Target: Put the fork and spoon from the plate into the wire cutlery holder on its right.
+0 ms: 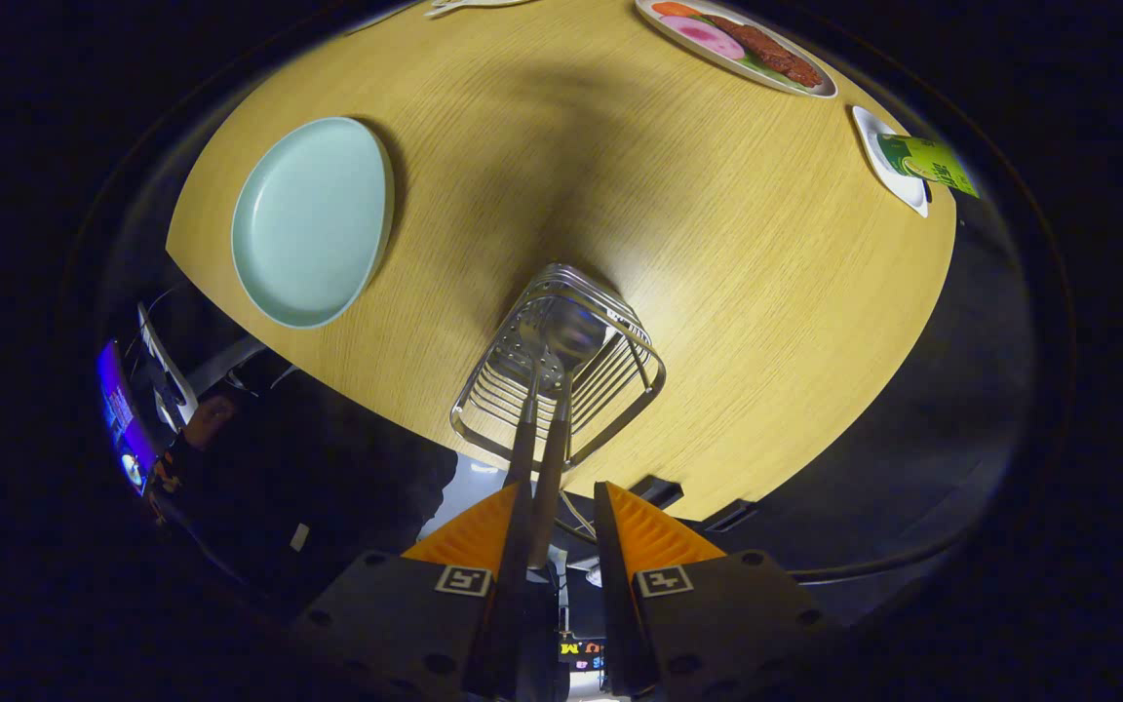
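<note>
- The wire cutlery holder [561, 366] stands on the round wooden table [717, 253], near the table's close rim, just ahead of the gripper [561, 502].
- The fork [525, 409] and the spoon [561, 390] both stand in the holder, heads down inside the wire frame, handles rising side by side out of its top toward the fingers.
- The spoon's bowl lies deep in the holder; the fork's tines sit just beside it, partly hidden by the wires.
- The two handles run up into the gap between the fingers, close against the left finger; the right finger stands apart from them.
- The jaws are a little way open, with a gap showing beside the handles, so nothing is clamped between both fingers.
- The pale green plate [313, 222] lies on the table left of the holder, bare, well apart from it.
- Beyond the holder, at the table's far rim, sits a dish of food [737, 44].
- Right of that dish is a small white saucer [888, 161] bearing a green packet [932, 161].
</note>
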### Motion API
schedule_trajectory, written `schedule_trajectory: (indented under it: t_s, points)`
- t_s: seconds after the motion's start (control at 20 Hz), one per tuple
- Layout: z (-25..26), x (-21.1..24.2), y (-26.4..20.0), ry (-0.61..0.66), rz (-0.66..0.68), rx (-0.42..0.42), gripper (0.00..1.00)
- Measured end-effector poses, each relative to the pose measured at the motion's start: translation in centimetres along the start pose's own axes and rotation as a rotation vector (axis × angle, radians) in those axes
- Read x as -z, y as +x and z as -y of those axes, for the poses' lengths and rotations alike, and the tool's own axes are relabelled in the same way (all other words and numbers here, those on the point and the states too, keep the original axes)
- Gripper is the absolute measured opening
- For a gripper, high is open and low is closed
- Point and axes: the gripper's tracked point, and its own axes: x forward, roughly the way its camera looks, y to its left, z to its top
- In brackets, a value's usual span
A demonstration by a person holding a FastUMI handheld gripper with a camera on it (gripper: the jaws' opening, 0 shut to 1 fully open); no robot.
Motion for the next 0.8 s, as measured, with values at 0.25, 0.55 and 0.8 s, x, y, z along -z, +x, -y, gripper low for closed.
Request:
schedule_trajectory:
  t_s: [0.25, 0.55, 0.8]
  points:
    - [0.3, -0.7, -1.0, 0.047, 0.252, -0.014, 0.54]
    - [-0.3, -0.2, -4.5, 0.089, 0.605, 0.026, 0.97]
    - [-2.1, 0.2, -8.8, 0.165, 0.832, 0.085, 0.96]
